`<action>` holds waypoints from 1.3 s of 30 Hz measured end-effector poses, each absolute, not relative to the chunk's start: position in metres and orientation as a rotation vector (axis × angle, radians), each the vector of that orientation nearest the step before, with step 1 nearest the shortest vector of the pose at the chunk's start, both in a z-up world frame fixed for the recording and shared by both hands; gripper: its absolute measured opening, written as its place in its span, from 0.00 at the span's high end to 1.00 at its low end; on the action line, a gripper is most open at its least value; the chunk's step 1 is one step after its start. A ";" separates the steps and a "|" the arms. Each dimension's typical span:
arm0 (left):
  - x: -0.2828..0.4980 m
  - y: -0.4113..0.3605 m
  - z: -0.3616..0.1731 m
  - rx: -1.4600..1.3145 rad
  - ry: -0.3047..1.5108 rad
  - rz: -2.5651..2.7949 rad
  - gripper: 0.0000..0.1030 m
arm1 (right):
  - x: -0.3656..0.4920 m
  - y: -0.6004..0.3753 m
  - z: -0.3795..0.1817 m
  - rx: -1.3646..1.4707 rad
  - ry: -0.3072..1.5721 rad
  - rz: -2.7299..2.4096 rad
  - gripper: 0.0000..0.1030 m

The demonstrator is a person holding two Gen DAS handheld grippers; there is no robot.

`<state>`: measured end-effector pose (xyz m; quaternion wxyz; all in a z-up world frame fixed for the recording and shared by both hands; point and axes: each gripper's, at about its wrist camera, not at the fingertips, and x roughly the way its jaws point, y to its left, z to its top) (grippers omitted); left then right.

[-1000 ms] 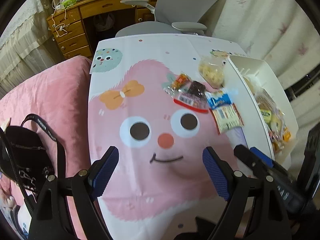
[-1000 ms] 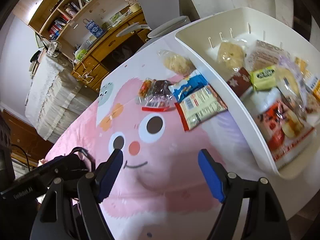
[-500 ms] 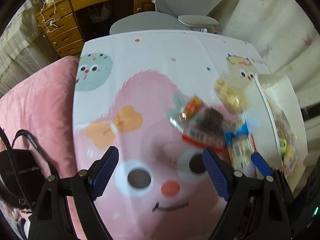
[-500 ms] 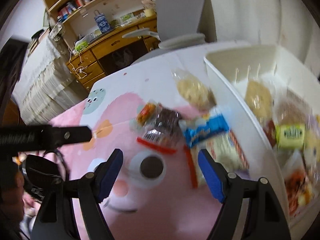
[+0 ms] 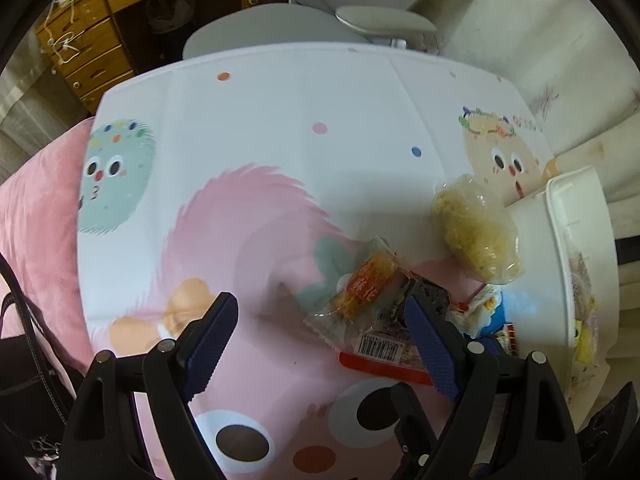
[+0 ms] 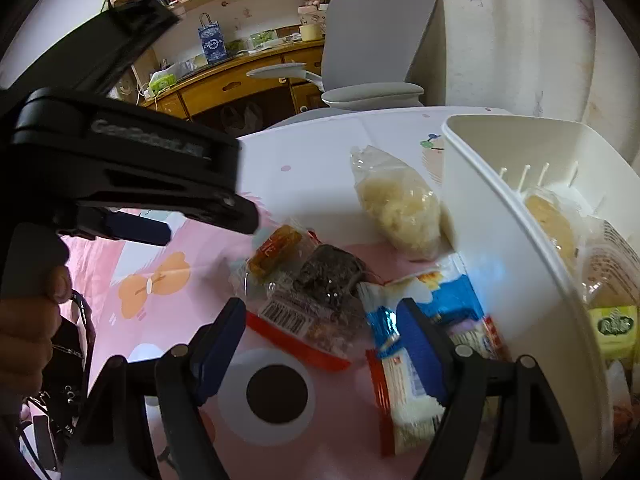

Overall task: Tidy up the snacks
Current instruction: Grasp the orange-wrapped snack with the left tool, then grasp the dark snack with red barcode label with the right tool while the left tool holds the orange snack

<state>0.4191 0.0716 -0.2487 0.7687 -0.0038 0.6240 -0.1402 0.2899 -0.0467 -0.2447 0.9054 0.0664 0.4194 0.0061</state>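
Hovered with both grippers spread wide and empty: left gripper (image 5: 320, 338) above the cartoon-print tablecloth (image 5: 248, 128), right gripper (image 6: 320, 344) over the loose snacks. Lay bunched beside the white bin (image 6: 500, 240): a clear mixed-snack pack (image 6: 308, 292) with orange and dark pieces, a blue-and-red packet (image 6: 416, 360) touching the bin wall, a pale crumbly bag (image 6: 396, 204) against its corner. Already held more snacks inside, among them a yellow-green packet (image 6: 614, 326).

The tablecloth (image 5: 280, 120) looks like smooth printed cloth with fold creases. The snack packets (image 6: 304, 300) near its right edge are glossy, crinkled clear film. The white bin (image 6: 500, 248) is smooth plastic. Both grippers' pads (image 5: 212, 328) are matt, ribbed blue.
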 end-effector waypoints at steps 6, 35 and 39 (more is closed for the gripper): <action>0.427 0.057 -0.266 0.010 1.392 -0.323 0.25 | 0.305 -0.048 -0.253 0.153 0.834 0.027 0.25; 0.435 0.056 -0.282 -0.092 1.384 -0.360 0.82 | 0.324 -0.050 -0.272 0.109 0.877 0.041 0.72; 0.434 0.062 -0.279 -0.113 1.370 -0.366 0.84 | 0.320 -0.049 -0.271 0.111 0.895 0.058 0.81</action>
